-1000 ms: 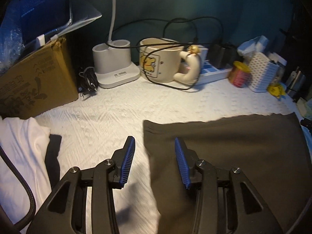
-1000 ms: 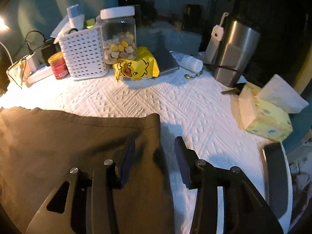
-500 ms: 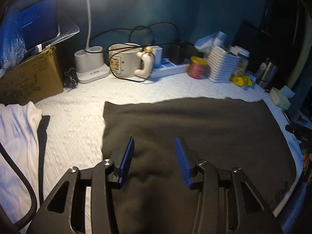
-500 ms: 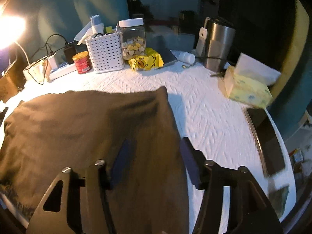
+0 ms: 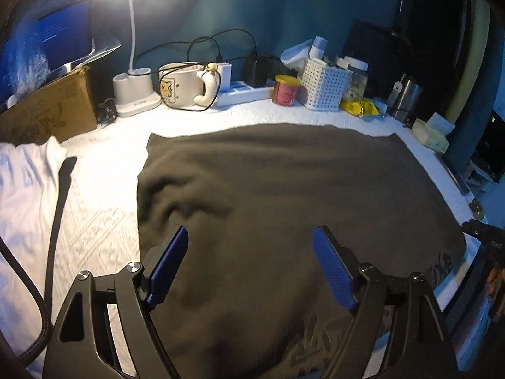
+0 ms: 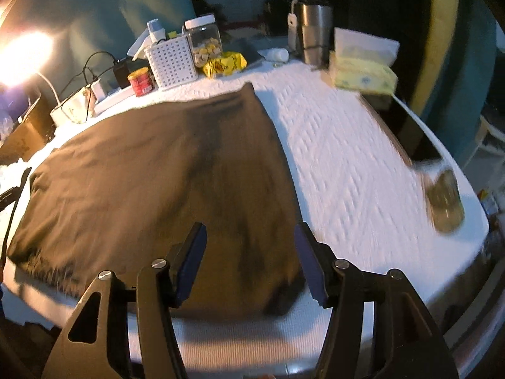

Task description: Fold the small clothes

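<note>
**Both grippers free above a spread dark garment, no fold started**

The dark brown garment lies flat on the white quilted table cover, filling most of the middle. Its near hem reaches the front edge, and some faint print shows by that hem in the left wrist view. Far edge runs roughly parallel to the clutter along the back edge. It looks spread out on purpose, so the edges and corners are easy to pick for a fold. Judging by the single flat layer, folding hasn't begun yet.

Left gripper: jaws spread wide, nothing between them. It hovers over the near-left part of the garment, pointed fwd towards the back edge and raised enough to see the whole cloth.

Right gripper: jaws also apart, empty. It's over the near-right corner of the garment, w/ the cloth's right edge running away between its fingers. That puts it close to a corner grab, prob the next move; the left one is further in from its own corner.

A white garment sits bunched at the left edge, apart from the dark one. Mug, red can, white basket and steel tumbler crowd the back edge, clear of the cloth. A tissue pack sits towards the back-right corner.
</note>
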